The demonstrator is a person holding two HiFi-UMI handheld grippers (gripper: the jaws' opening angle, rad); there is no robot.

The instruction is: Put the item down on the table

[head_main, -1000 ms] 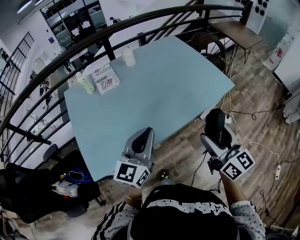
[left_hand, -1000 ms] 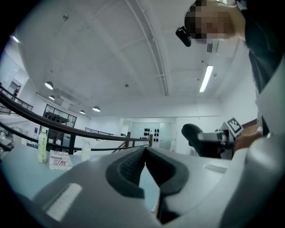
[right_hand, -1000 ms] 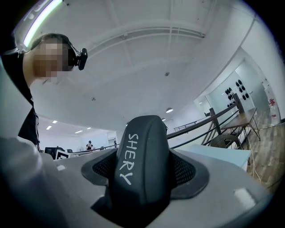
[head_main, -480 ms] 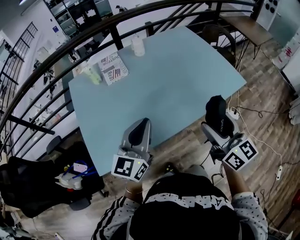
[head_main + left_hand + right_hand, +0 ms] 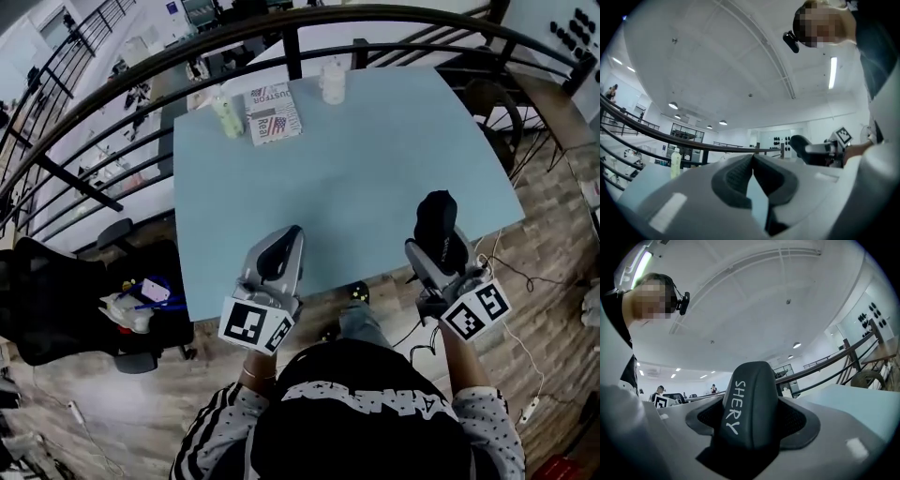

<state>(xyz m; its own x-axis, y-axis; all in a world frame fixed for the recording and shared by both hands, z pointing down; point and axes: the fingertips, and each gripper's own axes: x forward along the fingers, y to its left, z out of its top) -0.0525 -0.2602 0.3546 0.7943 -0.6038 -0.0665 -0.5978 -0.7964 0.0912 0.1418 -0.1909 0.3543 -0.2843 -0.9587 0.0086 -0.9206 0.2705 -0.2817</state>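
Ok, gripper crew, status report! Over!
Left gripper shut, empty. Right gripper shut on black item, over table near edge. Nothing in the way there.

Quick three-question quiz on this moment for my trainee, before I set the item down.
1. The right tool is: A) open B) shut on the black SHERY case C) shut, empty.
2. True or false: the left tool is shut with nothing in it.
3. Fill in: at the far edge of the blue table, beside the printed packet, stands a pale green ____.
Key: 1 B; 2 true; 3 bottle.
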